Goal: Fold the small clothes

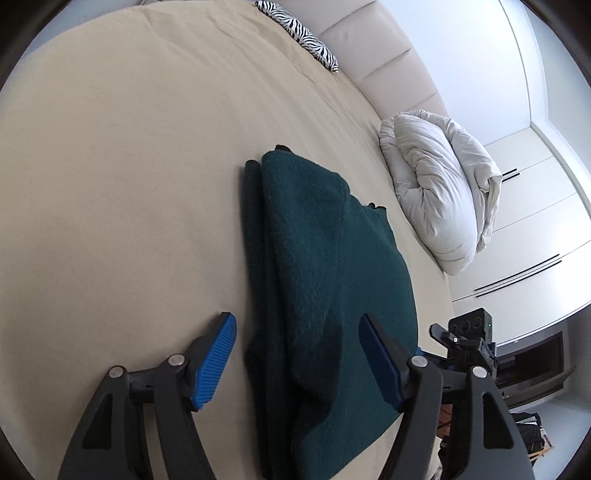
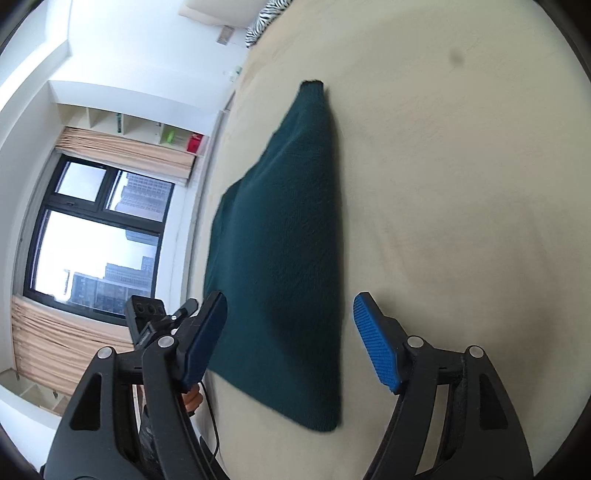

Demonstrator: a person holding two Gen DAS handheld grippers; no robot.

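A dark green knitted garment [image 1: 325, 288] lies folded lengthwise on the beige bed sheet [image 1: 129, 184], with doubled layers along its left edge. It also shows in the right wrist view [image 2: 288, 258] as a long tapering strip. My left gripper [image 1: 299, 350] is open and empty, its blue pads [image 1: 216, 363] straddling the garment's near end just above it. My right gripper [image 2: 291, 332] is open and empty, hovering over the garment's near end from the other side. The other gripper's body shows in the left wrist view [image 1: 469, 339].
A crumpled white duvet [image 1: 443, 192] lies at the bed's right edge by the padded headboard [image 1: 373, 48]. A zebra-print pillow [image 1: 299, 33] lies far back. White wardrobes [image 1: 535, 221] stand beyond. A window [image 2: 99, 236] and curtains [image 2: 55, 350] show in the right wrist view.
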